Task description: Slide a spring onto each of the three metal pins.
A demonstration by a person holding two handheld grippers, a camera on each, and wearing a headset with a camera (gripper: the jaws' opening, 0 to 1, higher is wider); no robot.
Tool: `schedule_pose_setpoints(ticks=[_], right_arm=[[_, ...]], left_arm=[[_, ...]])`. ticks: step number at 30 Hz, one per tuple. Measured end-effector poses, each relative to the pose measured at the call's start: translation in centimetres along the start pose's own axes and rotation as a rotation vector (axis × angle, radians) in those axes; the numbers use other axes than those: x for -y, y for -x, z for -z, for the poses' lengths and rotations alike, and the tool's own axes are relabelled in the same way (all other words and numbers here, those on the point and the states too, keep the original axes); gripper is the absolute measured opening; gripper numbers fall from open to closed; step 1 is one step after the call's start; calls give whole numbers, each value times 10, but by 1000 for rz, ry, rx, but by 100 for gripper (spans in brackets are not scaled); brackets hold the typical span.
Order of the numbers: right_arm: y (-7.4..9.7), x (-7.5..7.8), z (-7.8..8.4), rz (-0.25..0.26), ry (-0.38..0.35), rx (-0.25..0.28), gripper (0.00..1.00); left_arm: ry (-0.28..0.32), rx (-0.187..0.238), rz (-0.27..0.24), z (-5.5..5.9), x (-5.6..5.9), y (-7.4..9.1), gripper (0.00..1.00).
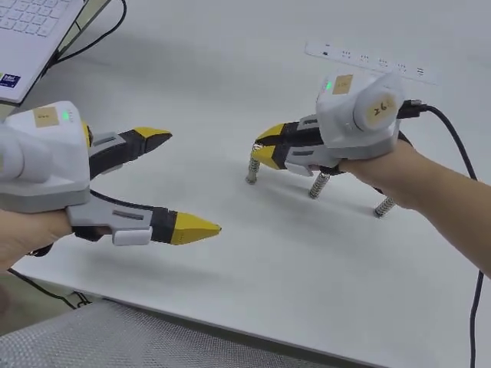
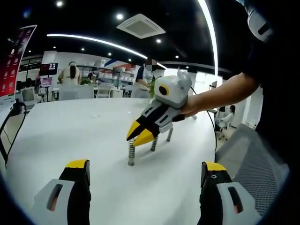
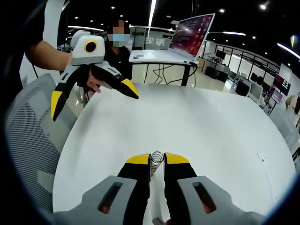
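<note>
Three upright pins stand in a row on the white table [image 1: 230, 276], each wearing a coil spring: the left spring [image 1: 252, 167], the middle spring [image 1: 318, 185] and the right spring [image 1: 383, 206]. My right gripper [image 1: 263, 146] is shut on the top of the left spring [image 3: 156, 161], whose coil shows between the yellow fingertips [image 3: 138, 159]. My left gripper [image 1: 184, 182] hangs wide open to the left, well short of the pins, holding nothing. In the left gripper view, its jaws [image 2: 145, 165] frame the right gripper [image 2: 139, 132] and the nearest spring [image 2: 131, 153].
A laptop [image 1: 31, 31] sits at the table's far left corner with black cables beside it. A white power strip [image 1: 368, 60] lies at the back. The right gripper's cable [image 1: 453, 146] trails to the right. A grey mesh chair [image 1: 115, 337] stands at the near table edge.
</note>
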State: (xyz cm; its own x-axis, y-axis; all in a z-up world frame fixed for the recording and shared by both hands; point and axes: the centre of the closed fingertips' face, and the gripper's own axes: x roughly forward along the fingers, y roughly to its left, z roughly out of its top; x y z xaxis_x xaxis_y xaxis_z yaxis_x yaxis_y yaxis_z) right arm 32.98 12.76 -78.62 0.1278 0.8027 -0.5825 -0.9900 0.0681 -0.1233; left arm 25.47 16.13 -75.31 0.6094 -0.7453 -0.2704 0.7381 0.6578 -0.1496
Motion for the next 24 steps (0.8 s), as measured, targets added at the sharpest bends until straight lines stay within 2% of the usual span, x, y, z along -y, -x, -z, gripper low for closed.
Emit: schedule_pose_setpoints(ticks=[18, 19, 24], right_arm=[[-10, -7, 19, -15, 27, -67, 8], [-10, -6, 17, -14, 9, -52, 8], [-11, -5, 17, -14, 6, -50, 8]], left_arm=[[3, -2, -3, 2, -1, 1, 96], [2, -2, -3, 2, -1, 1, 96], [3, -2, -1, 3, -2, 0, 96]])
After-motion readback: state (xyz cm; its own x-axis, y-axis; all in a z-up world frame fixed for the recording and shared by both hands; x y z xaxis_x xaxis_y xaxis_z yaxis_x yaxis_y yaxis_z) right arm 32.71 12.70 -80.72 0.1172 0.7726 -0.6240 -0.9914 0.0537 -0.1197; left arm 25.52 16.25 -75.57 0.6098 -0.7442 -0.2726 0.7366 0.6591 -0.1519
